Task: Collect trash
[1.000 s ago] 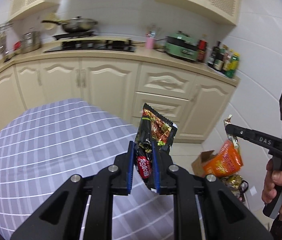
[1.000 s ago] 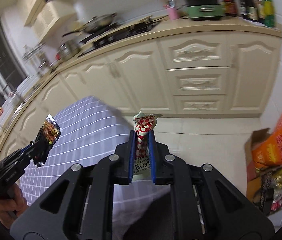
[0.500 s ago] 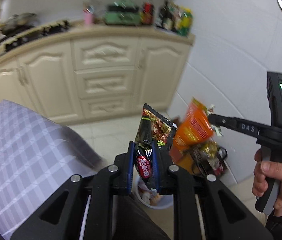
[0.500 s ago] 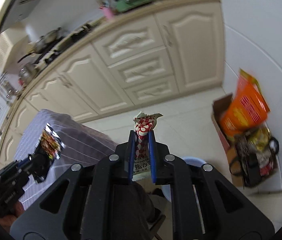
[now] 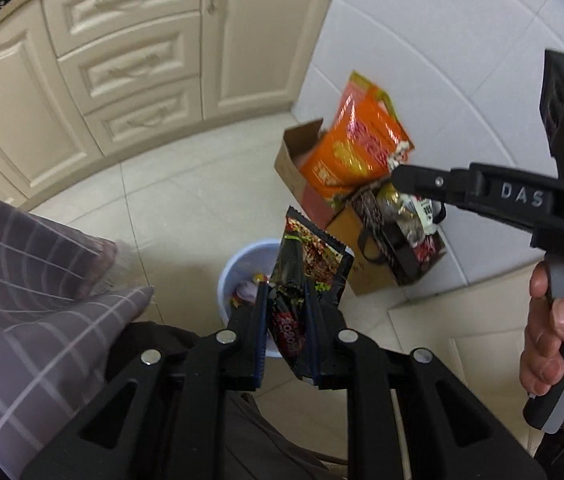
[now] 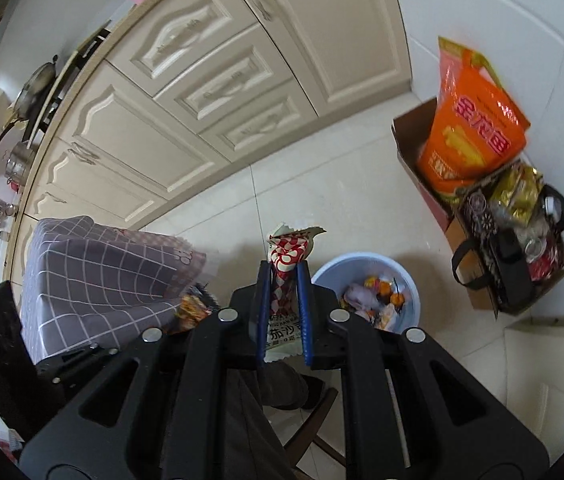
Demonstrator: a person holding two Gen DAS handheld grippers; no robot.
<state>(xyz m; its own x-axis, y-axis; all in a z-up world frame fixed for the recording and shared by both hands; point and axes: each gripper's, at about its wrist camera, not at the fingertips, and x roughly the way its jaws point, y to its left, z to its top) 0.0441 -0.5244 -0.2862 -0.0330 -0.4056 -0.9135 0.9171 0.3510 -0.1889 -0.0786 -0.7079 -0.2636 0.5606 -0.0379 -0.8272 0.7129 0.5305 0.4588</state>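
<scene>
I see the plaid tablecloth point(image 5: 30, 320) far left. My left gripper point(image 5: 287, 300) is clamped on a dark snack wrapper point(image 5: 306, 264), held above the blue trash bin point(image 5: 230, 276) on the floor. My right gripper point(image 6: 284, 280) pinches a red-and-white wrapper point(image 6: 288, 254), bin point(image 6: 366, 268) just right of it. Cardboard box point(image 6: 414, 132) with orange bag point(image 6: 470, 128) sits far right.

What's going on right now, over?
Left gripper shut on black snack wrapper. Right gripper shut on red-and-white wrapper. Both above the blue bin on the floor. Nothing blocking the drop.
</scene>
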